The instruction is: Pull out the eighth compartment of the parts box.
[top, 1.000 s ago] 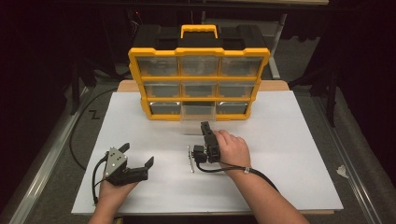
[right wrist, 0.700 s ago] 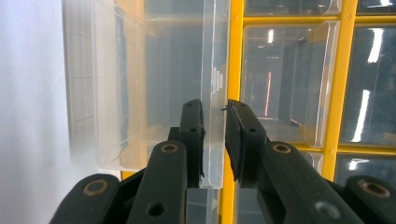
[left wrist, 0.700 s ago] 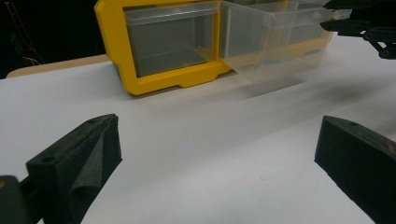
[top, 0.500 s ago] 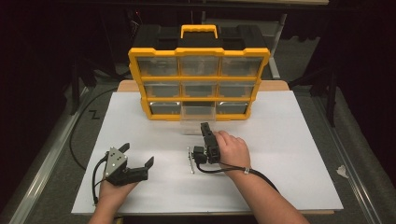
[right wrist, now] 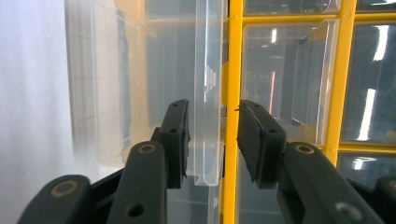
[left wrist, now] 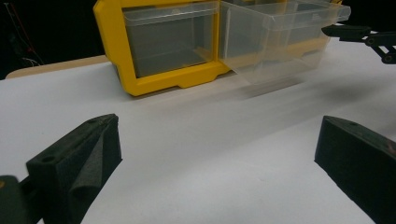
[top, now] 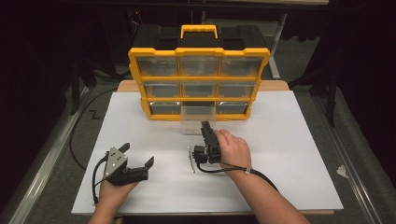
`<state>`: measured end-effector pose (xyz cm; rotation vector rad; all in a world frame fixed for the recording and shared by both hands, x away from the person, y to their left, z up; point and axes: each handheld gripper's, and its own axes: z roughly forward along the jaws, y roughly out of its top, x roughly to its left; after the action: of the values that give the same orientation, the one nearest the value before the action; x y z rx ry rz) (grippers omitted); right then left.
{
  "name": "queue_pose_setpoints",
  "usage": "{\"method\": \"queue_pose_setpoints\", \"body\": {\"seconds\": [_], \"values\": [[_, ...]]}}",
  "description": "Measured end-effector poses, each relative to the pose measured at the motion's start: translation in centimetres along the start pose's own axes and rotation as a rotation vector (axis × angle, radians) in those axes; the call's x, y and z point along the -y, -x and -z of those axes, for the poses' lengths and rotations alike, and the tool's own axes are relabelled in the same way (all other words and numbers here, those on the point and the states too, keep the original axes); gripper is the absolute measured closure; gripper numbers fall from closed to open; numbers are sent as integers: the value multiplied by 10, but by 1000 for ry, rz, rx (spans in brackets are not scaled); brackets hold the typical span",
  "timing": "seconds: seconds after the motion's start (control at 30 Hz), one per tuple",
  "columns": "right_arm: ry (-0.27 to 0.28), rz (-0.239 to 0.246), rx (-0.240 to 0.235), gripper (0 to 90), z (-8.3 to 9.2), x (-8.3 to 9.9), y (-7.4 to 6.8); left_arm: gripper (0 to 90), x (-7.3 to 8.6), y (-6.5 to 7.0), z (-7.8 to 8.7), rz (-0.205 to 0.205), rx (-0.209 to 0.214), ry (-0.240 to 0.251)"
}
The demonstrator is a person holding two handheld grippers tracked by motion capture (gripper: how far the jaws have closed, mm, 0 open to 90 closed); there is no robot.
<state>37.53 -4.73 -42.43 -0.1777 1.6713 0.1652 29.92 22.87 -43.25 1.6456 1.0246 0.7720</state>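
Find the clear drawer (top: 198,116) at 12 o'clock of the tabletop (top: 289,154), pulled partway out of the bottom middle slot of the yellow organizer (top: 201,51). Note the right gripper (top: 205,125) just short of it, at 6 o'clock from the drawer front. Read its fingers (right wrist: 175,135) as narrow and just opened further: the drawer's front lip (right wrist: 205,93) between them, one pad close against it, the other clearly off, so nothing clamped.

Expect trouble if drawn back crooked: a finger catching under the lip, dragging the drawer further or clean out of its slot. Likewise, pushing forward with the lip between the pads risks jamming the drawer askew, or shoving the light organizer toward 12 o'clock, with nothing bracing it.

Count no help from the left gripper (top: 138,154), resting at 7 o'clock with fingers spread wide on nothing, well apart from the organizer.
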Motion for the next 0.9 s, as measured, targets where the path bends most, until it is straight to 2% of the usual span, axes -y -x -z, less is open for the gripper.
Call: {"method": "queue_pose_setpoints", "body": {"seconds": [0.33,0.53,0.7,0.8,0.9], "values": [[-1,-6,-47,534,12,7,2,14,0,1,1,-3,6,8],[7,-5,-54,470,23,15,-2,14,0,2,1,-9,9,10],[0,-5,-66,451,29,21,-6,14,0,2,1,-13,11,8],[-9,-22,-85,445,35,31,-11,14,0,3,0,-17,11,6],[-9,-27,-82,442,37,37,-13,14,0,3,0,-18,11,5]]}}
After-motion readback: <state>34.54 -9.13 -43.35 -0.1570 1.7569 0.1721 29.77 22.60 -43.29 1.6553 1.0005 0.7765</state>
